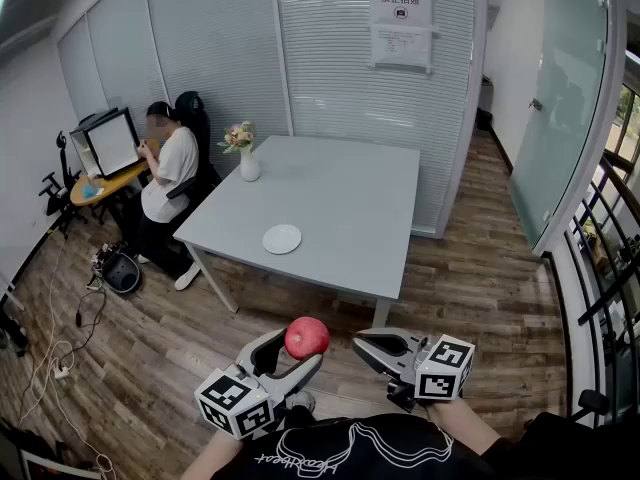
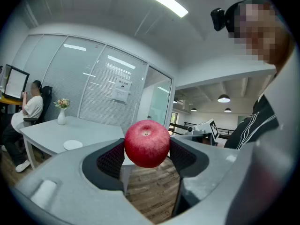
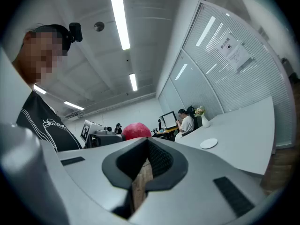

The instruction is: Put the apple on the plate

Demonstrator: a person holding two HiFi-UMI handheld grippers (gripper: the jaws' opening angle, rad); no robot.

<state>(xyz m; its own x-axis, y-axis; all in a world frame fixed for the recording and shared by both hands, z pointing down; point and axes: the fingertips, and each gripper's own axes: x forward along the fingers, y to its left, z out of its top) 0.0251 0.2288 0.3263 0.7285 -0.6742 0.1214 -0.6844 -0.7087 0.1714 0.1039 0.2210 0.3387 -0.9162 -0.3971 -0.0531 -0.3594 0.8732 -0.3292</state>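
A red apple sits between the jaws of my left gripper, which is shut on it and held level over the wooden floor. In the left gripper view the apple fills the gap between the dark pads of that gripper. The white plate lies empty near the front edge of the grey table, well ahead of both grippers. My right gripper is beside the apple with its jaws together and nothing in them. In the right gripper view the apple and plate show beyond that gripper.
A white vase with flowers stands at the table's far left corner. A seated person works at a desk with a monitor to the left. Cables lie on the floor at left; a glass door is on the right.
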